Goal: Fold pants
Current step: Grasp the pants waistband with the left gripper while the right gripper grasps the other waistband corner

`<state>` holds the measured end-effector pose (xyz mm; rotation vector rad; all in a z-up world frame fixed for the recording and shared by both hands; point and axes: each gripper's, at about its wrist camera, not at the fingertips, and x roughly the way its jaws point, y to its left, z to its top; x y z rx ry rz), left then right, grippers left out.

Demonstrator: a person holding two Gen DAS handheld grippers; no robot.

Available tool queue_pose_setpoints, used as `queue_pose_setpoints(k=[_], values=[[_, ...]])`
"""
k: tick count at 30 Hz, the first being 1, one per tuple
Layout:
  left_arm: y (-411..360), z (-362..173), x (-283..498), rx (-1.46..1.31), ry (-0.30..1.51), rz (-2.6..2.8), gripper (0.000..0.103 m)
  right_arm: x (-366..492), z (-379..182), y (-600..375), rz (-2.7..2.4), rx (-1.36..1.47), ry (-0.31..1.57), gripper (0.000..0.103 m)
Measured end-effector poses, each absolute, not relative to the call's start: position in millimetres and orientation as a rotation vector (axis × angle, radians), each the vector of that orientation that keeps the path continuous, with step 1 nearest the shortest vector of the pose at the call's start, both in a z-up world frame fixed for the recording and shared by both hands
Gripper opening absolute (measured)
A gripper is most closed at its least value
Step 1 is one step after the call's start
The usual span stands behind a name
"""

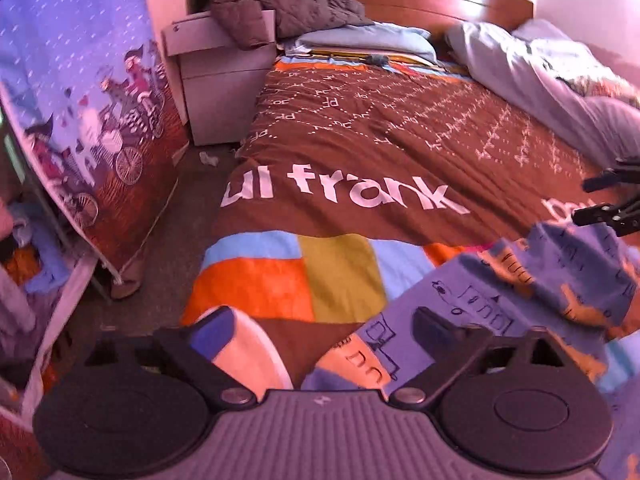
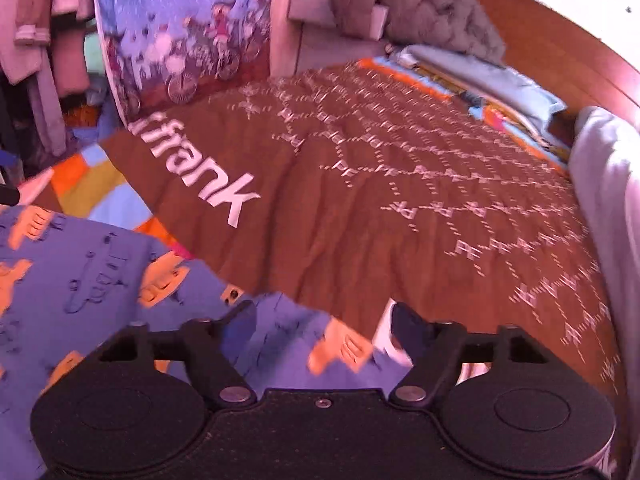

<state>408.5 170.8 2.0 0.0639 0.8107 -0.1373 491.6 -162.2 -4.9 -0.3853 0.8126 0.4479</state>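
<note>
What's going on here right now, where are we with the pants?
A person with a handheld gripper in each hand is working on blue patterned pants with orange shapes, spread at the near end of a brown printed bedspread. The left gripper and right gripper are both wide open, fingers straddling the fabric's edge without pinching it. The right gripper also shows at the left view's right edge. No finished fold is visible yet.
</note>
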Motion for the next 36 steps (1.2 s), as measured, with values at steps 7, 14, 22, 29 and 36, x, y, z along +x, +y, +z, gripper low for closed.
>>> queue_pose_setpoints(k=[7, 14, 22, 29, 36], values=[[144.5, -22.1, 415.3, 0.206, 0.891, -0.227, 0.089, 512.5, -47.0, -114.9, 0.552, -0.458, 0.942, 0.066], [136.2, -27.5, 429.8, 0.237, 1.059, -0.099, 0.035, 511.9, -70.5, -113.0, 0.501, -0.4, 0.944, 0.012], [139.4, 6.7, 415.2, 0.163, 1.045, 0.012, 0.001, 487.0, -18.5, -120.7, 0.392, -0.383, 0.776, 0.0], [131.3, 50.8, 373.5, 0.205, 0.921, 0.001, 0.0, 442.2, 36.0, -130.7, 0.369, -0.422, 0.644, 0.0], [112.6, 95.1, 297.8, 0.301, 0.801, -0.041, 0.0, 345.4, 64.9, -154.7, 0.328, -0.301, 0.541, 0.0]])
